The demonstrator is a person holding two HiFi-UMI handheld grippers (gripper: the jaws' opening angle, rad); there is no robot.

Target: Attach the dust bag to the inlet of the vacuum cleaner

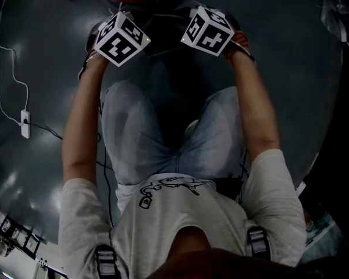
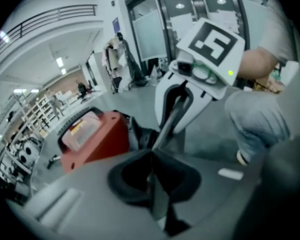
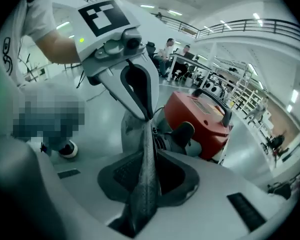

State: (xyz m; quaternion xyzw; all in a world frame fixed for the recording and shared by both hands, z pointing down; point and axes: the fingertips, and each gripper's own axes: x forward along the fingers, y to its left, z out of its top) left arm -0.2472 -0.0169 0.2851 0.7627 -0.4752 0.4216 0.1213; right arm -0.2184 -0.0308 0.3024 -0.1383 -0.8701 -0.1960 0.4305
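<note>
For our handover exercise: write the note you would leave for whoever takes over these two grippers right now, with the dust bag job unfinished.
Left gripper: shut on one edge of the bag.
Right gripper: shut on the opposite edge, so the bag is stretched between the two.
Vacuum: red, just beyond the grippers; the bag is not on it.
Done: bag held by both grippers.
Left: bring the bag to the vacuum and fit it on, probably keeping both grips until it seats.
</note>
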